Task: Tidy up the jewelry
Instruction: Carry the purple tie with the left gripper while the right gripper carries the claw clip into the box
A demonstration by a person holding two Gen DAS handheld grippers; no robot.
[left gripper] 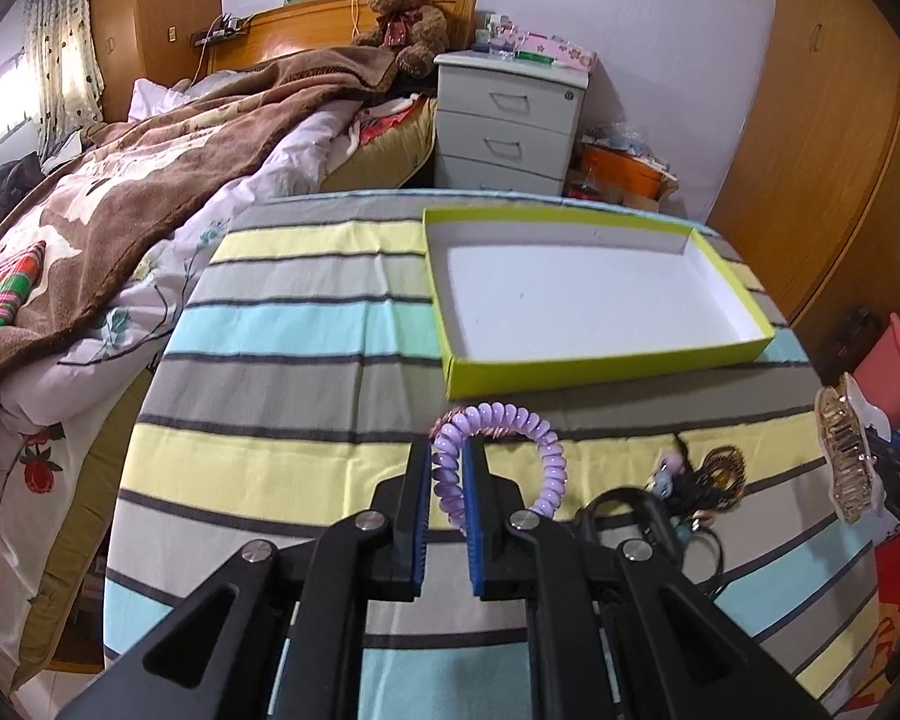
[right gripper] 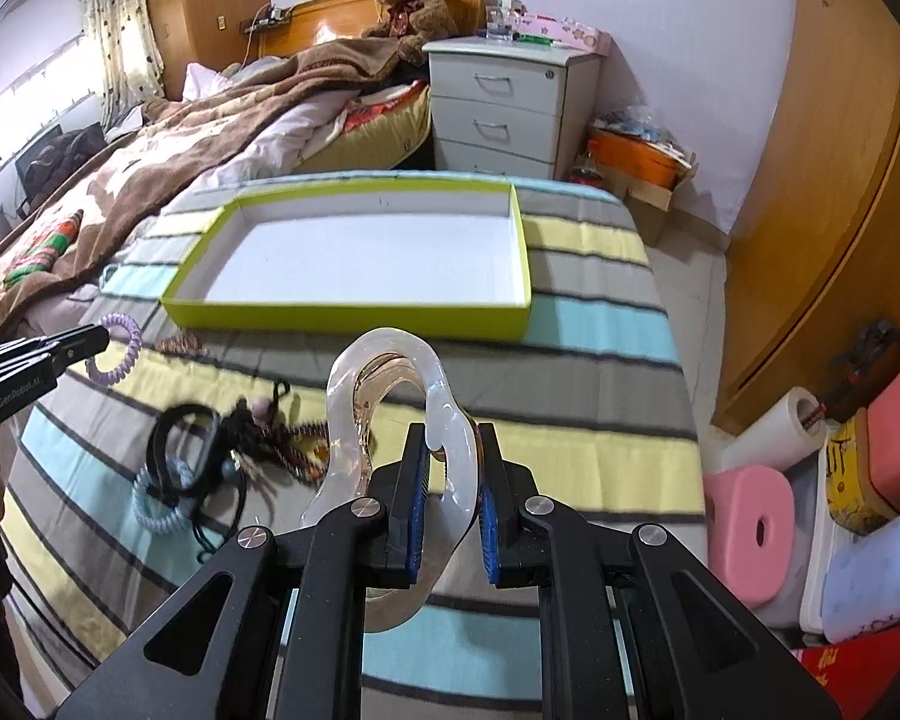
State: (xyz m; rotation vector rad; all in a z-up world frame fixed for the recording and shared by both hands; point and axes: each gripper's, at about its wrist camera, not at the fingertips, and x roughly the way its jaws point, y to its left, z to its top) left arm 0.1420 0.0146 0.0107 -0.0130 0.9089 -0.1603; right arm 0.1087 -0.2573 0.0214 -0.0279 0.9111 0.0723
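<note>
1. The left tongs (left gripper: 448, 468) grip a purple spiral hair tie (left gripper: 498, 456), clamped between the blue pads and lifted above the striped desk (left gripper: 282, 372).
2. The right tongs (right gripper: 455, 468) grip a clear hair claw clip (right gripper: 390, 420), also raised off the cloth.
3. A lime-edged box lid (left gripper: 600, 369) lies empty toward the desk's far edge.
4. A tangle of dark hair ties (right gripper: 222, 450) rests mid-desk between the two tongs.

Box (left gripper: 576, 294) on tablecloth (left gripper: 306, 324), hair ties (right gripper: 210, 456) before it.
</note>
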